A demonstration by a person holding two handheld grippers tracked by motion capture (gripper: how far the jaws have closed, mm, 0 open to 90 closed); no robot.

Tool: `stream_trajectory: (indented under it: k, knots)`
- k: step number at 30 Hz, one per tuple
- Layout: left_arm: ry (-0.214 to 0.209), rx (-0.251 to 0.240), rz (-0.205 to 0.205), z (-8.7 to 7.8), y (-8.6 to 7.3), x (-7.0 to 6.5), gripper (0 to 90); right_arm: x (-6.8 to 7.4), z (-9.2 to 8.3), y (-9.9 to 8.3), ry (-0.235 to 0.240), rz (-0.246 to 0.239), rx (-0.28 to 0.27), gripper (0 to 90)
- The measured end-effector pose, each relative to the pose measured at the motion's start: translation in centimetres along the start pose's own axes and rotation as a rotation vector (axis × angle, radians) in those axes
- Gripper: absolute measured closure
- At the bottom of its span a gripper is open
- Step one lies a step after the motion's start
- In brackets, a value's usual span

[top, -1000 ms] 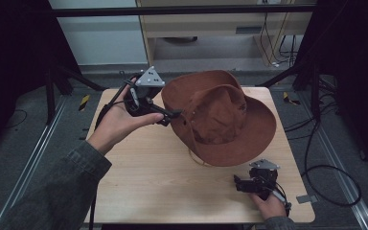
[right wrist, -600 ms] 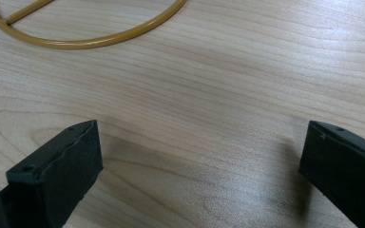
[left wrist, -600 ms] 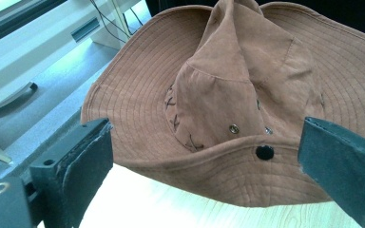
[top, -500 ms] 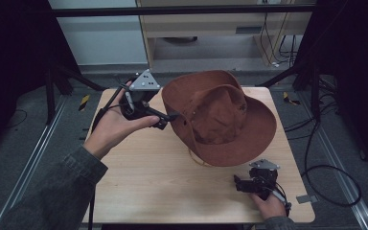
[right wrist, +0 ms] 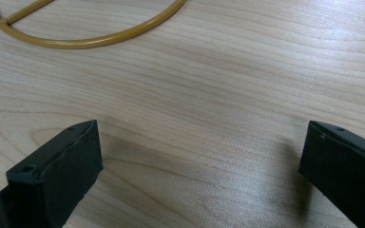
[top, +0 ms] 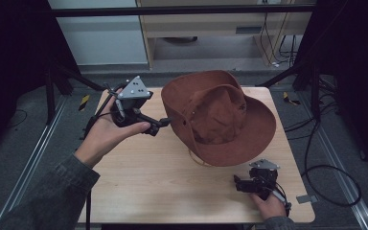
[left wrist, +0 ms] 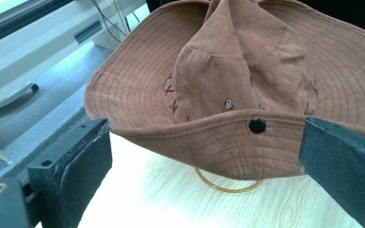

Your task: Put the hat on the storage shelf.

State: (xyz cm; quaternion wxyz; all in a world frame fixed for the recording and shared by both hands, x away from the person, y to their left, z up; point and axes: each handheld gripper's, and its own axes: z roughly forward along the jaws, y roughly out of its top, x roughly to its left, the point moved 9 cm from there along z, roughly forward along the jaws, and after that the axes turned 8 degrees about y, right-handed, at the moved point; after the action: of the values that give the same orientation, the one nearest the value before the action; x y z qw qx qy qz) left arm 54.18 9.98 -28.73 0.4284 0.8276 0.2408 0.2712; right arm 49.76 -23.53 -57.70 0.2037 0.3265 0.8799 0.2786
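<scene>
A brown wide-brimmed hat (top: 220,115) sits on the wooden table (top: 163,191), over a yellow wire ring (top: 197,160) that peeks out below its near brim. My left gripper (top: 162,125) is held above the table just left of the brim, open and empty. In the left gripper view the hat (left wrist: 247,80) faces the wide-apart jaws of the left gripper (left wrist: 202,137), with the ring (left wrist: 228,186) under the brim. My right gripper (top: 239,184) rests low at the front right, open. In the right gripper view, the right gripper (right wrist: 202,130) has bare wood between its jaws and the ring (right wrist: 90,40) beyond.
A pale cabinet (top: 206,28) stands behind the table. Dark stand legs (top: 57,81) and cables (top: 326,167) lie on the floor at both sides. Bare wood stretches across the table's front left.
My left gripper has drawn back to the left and a little nearer, away from the hat's brim. The hat and the right gripper have stayed put.
</scene>
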Motion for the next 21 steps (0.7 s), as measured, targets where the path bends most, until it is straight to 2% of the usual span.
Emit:
stream_trajectory:
  k: [9, 11, 21]
  knots:
    - [0.008, -0.008, -0.032, -0.2, -2.2, 0.2, 3.0, 0.0, 0.0, 0.0, 0.000, -0.001, -0.001, 0.4]
    - [0.008, -0.019, -0.052, -0.3, -2.5, 0.2, 3.0, 0.0, 0.0, 0.0, 0.000, -0.001, 0.000, 0.4]
    - [0.006, -0.016, -0.072, -0.9, -4.5, 0.3, 2.9, 0.0, 0.0, 0.0, 0.000, -0.001, -0.001, 0.4]
